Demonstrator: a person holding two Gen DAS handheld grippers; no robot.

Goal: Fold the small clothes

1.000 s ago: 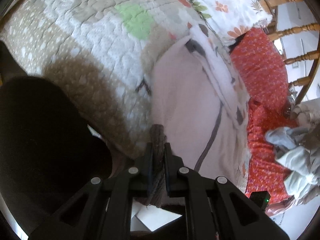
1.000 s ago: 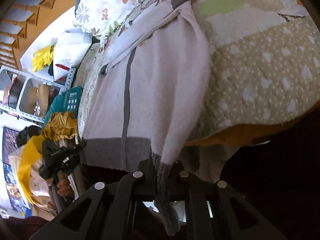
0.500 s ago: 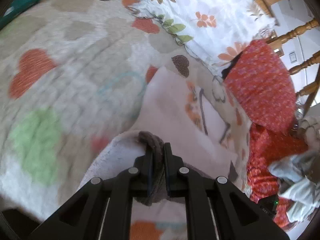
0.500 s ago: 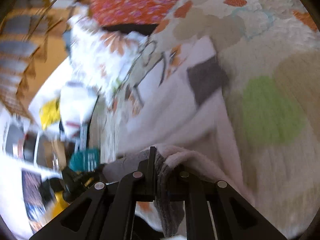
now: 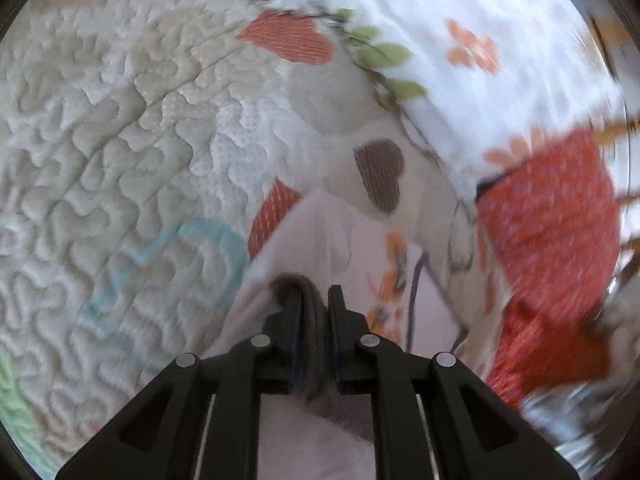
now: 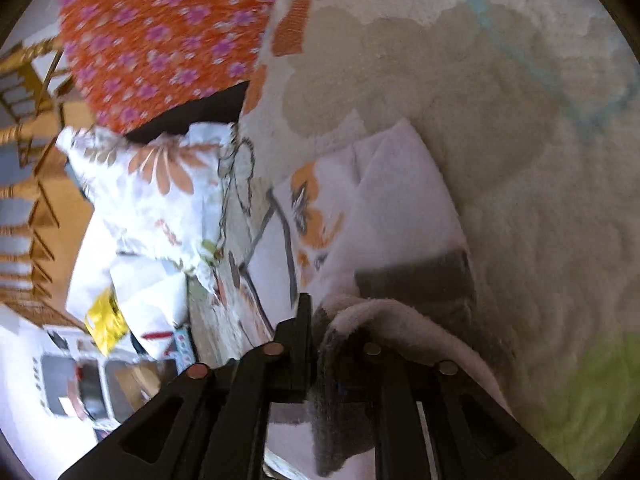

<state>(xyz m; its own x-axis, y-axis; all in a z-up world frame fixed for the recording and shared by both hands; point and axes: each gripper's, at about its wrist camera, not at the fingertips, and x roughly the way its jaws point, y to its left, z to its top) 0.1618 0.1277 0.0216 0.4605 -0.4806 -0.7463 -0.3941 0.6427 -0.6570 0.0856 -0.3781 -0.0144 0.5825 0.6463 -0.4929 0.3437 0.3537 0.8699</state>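
A pale pink sweater (image 5: 312,232) with grey trim and an orange print lies on the heart-patterned quilt (image 5: 120,120). Its grey hem (image 5: 310,300) is doubled up over the body. The hem fills the gap of my left gripper (image 5: 315,296), whose jaws are opening. In the right wrist view the sweater (image 6: 400,200) lies ahead, a grey cuff (image 6: 416,280) across it. The jaws of my right gripper (image 6: 336,320) are opening too. The grey hem (image 6: 340,360) sits between them and drapes over the right finger, hiding it.
A white floral pillow (image 5: 480,40) lies just beyond the sweater, with a red flowered cushion (image 5: 552,220) beside it. Wooden chair spindles (image 6: 24,80), a yellow packet (image 6: 104,320) and shelves stand off the bed's side. The quilt (image 6: 520,160) stretches wide on the other side.
Both grippers carried the grey hem from the bed's edge up over the sweater toward its top. The sweater's lower half now lies folded onto the upper half. The jaws stand slightly wider.
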